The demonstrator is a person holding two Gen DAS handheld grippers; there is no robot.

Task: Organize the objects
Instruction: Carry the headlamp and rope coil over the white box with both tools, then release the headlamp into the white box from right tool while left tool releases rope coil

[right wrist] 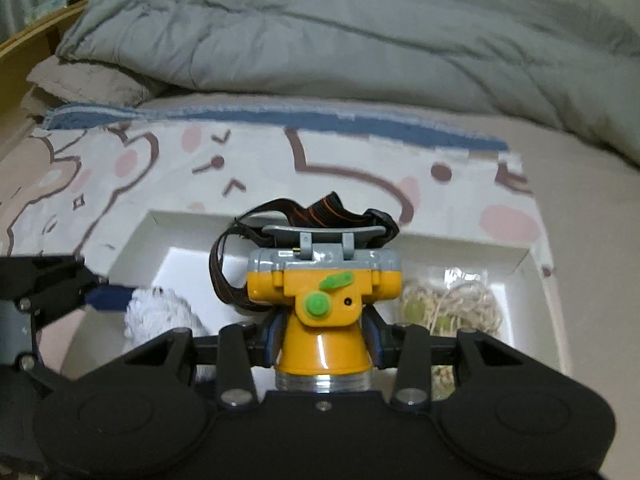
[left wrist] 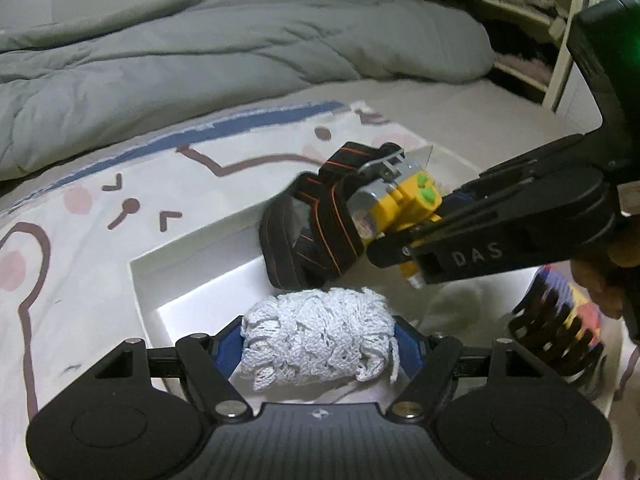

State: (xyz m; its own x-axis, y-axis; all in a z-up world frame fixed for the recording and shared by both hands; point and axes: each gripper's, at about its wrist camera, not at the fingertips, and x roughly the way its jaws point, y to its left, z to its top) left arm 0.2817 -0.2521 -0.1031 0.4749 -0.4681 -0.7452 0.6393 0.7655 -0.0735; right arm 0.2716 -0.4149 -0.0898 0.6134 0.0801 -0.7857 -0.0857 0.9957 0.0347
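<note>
A roll of white lace trim [left wrist: 316, 336] sits between the blue pads of my left gripper [left wrist: 318, 342], which is shut on it just above a white open box [left wrist: 192, 248] on the bed. My right gripper [right wrist: 322, 344] is shut on a yellow headlamp [right wrist: 324, 292] with a grey back, green buttons and a black-and-orange strap [right wrist: 320, 210]. It holds the lamp over the same box [right wrist: 516, 256]. The left wrist view shows the headlamp [left wrist: 400, 204] hanging from the right gripper above the box's far side. The lace roll [right wrist: 160, 312] also shows at the left of the right wrist view.
A clear bag of pale green stringy stuff [right wrist: 452, 308] lies in the box's right half. A colourful object with a black ribbed part [left wrist: 560, 328] sits at the box's near right. The box rests on a cartoon-print blanket [right wrist: 240, 168]. A grey duvet [left wrist: 200, 48] is bunched behind.
</note>
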